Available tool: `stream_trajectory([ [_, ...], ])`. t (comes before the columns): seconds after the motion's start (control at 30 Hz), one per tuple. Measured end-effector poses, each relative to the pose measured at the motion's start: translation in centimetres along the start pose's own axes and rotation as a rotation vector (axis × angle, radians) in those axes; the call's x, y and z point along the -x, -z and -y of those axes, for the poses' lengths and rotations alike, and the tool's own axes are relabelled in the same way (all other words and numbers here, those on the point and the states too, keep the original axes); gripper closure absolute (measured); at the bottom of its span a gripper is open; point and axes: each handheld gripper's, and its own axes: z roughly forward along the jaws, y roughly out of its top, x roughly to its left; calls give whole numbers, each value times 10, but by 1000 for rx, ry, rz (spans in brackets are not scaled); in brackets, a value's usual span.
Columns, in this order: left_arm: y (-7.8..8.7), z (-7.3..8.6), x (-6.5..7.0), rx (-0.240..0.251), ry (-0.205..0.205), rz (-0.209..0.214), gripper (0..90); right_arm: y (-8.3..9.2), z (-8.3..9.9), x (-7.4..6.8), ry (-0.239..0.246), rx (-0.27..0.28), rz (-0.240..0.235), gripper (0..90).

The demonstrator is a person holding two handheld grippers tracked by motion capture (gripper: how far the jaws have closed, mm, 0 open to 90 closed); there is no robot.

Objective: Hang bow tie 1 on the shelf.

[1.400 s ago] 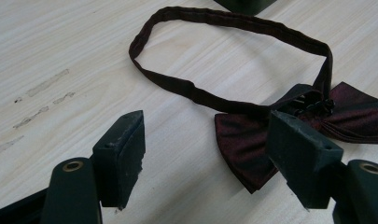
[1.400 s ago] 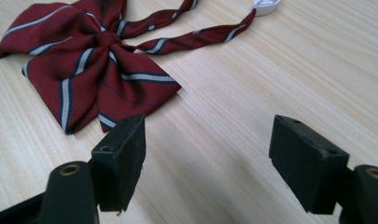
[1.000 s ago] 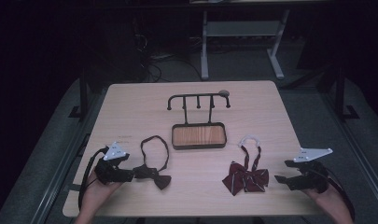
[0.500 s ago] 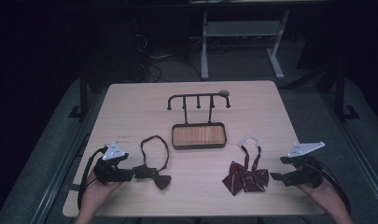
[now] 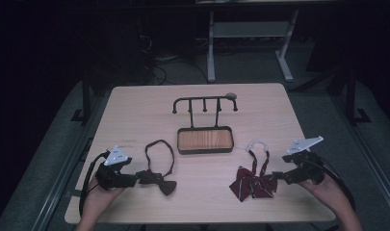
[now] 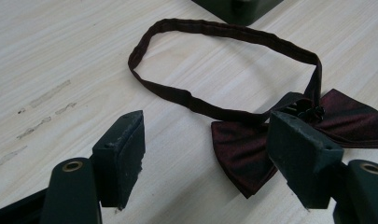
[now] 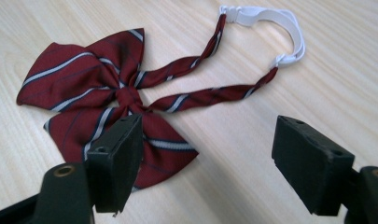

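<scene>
Lying just ahead of left gripper (image 6: 205,154) (jaws apart): dark bow tie (image 6: 252,140).

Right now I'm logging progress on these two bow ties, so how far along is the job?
Nothing looks done: the rack's pegs are bare and its tray holds nothing. In hand: the left tongs stand open at the dark bow tie, and the right tongs stand open by the striped bow tie; neither is gripped. Left, likely: grasping and moving both ties.
</scene>
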Motion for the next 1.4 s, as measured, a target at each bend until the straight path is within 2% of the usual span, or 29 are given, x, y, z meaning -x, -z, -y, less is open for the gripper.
stream_trajectory([
  [0.07,0,0,1,12,8,2,288,-2,-4,1,4,-10,-7,270],
  [0.4,0,0,1,1,-5,-1,287,-15,-18,8,7,-62,-1,295],
  [0.7,-1,0,2,0,-10,5,288,-18,-27,13,-5,-94,9,309],
  [0.9,-1,0,1,-2,-12,5,288,-19,-35,13,-2,-99,13,313],
  [1.13,-1,1,2,9,6,3,288,-22,-46,13,5,-119,21,317],
  [1.3,1,1,2,8,-9,-2,289,-26,-52,12,13,-127,23,322],
  [1.4,2,2,1,13,-2,-7,289,-29,-56,12,16,-130,17,325],
])
